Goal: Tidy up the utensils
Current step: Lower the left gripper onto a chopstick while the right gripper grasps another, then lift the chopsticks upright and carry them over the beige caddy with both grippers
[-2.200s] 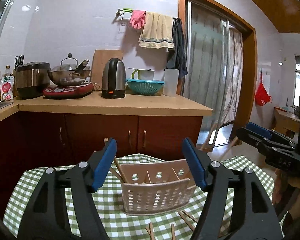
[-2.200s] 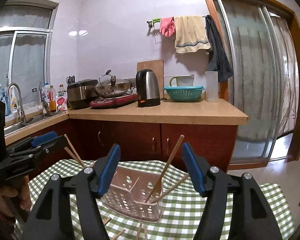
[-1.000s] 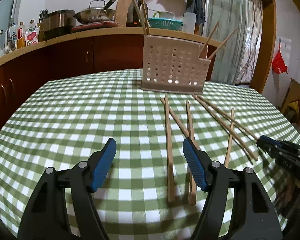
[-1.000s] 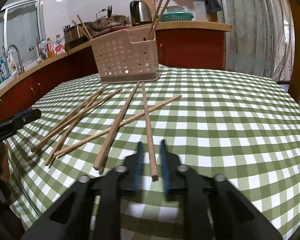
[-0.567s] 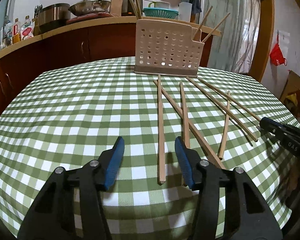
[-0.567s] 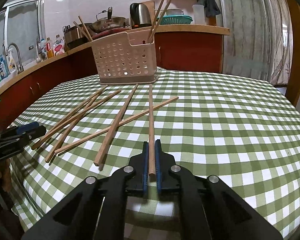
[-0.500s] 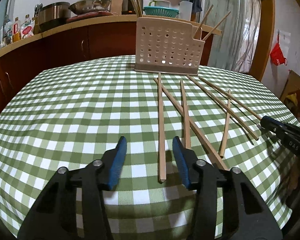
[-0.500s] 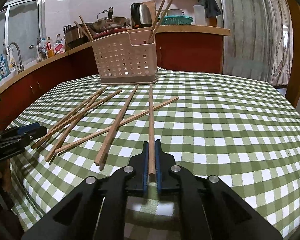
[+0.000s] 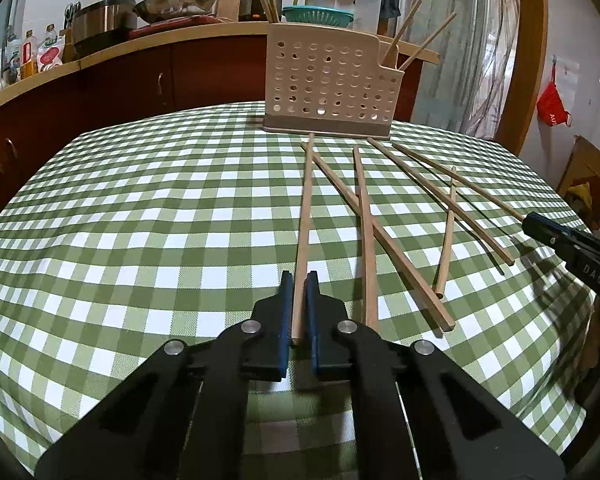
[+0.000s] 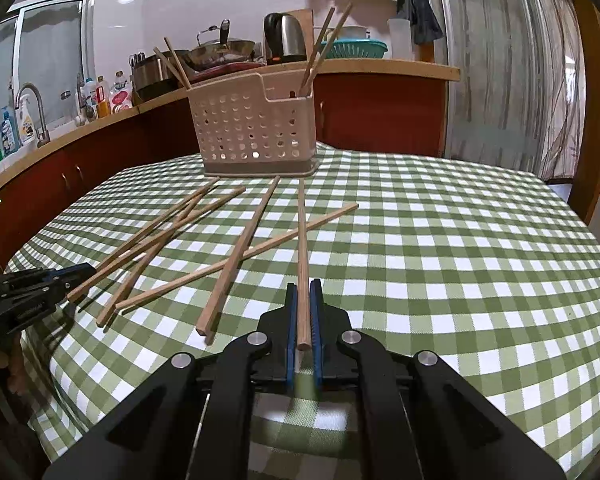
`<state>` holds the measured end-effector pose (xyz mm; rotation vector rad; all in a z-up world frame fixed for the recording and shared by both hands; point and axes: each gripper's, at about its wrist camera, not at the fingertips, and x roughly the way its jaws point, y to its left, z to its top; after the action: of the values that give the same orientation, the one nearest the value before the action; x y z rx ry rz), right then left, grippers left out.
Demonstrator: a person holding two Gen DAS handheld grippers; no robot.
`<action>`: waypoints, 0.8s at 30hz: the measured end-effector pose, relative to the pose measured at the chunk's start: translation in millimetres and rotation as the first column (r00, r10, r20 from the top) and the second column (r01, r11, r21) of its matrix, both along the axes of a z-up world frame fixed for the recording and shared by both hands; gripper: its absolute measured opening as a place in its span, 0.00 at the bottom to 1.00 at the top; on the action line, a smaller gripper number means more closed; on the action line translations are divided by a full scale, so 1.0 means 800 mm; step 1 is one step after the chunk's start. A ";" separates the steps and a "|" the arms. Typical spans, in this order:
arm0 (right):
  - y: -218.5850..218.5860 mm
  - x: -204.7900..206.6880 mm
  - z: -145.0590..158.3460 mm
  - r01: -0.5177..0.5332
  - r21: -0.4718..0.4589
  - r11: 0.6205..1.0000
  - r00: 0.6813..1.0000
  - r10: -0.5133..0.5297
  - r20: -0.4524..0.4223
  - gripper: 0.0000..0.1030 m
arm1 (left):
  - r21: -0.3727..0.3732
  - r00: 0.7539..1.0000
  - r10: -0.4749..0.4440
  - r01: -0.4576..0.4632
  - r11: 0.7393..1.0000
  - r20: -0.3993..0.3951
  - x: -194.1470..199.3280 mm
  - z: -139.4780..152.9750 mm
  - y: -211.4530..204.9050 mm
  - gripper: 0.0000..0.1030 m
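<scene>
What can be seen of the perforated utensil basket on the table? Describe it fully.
The utensil basket is beige plastic, rectangular, its walls pierced by rows of round holes above a darker solid base. It stands upright on the green checked tablecloth, at the far side of the table before the kitchen counter. Its rim steps down at one end. Wooden chopsticks lean out of both ends, two at each. The loose chopsticks on the cloth point toward its base; whether any touches it is unclear. Neither gripper touches it.
</scene>
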<state>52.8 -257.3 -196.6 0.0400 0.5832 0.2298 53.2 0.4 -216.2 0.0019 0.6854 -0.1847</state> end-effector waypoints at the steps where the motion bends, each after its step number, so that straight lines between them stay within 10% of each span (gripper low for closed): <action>1: 0.000 -0.002 0.003 0.001 -0.004 1.000 1.000 -0.001 0.010 0.07 | 0.002 1.000 0.000 0.000 1.000 0.010 -0.002 0.003 0.000 0.06; 24: -0.020 -0.038 0.113 0.065 0.021 0.998 0.978 -0.068 0.199 0.07 | -0.006 0.964 0.038 -0.038 0.999 0.264 -0.030 0.139 0.025 0.06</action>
<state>22.8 -273.6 -106.1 0.0494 0.3792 0.1705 29.3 20.7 -105.1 0.0127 0.4183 -0.1446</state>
